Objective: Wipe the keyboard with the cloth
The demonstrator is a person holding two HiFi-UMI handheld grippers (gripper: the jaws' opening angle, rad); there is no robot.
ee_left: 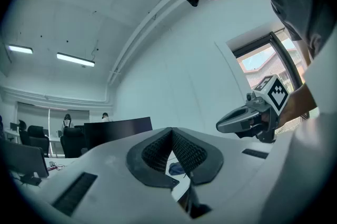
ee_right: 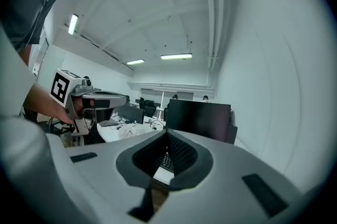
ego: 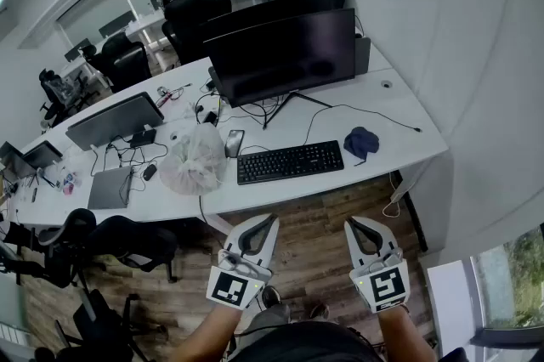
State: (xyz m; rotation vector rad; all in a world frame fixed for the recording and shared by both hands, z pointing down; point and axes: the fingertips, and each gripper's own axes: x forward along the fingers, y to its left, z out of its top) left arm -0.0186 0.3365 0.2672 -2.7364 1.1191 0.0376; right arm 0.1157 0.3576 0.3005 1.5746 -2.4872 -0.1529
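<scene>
A black keyboard lies near the front edge of the white desk, below a large dark monitor. A dark blue cloth sits crumpled just right of the keyboard. Both grippers hang over the wooden floor, short of the desk and touching nothing. My left gripper is shut and empty, its pads meeting at the tip. My right gripper is shut and empty too. Through the jaw gaps I glimpse the cloth and the keyboard.
A crumpled clear plastic bag and a phone lie left of the keyboard. Further left are a closed laptop, a second monitor and cables. Office chairs stand at lower left. A wall runs along the right.
</scene>
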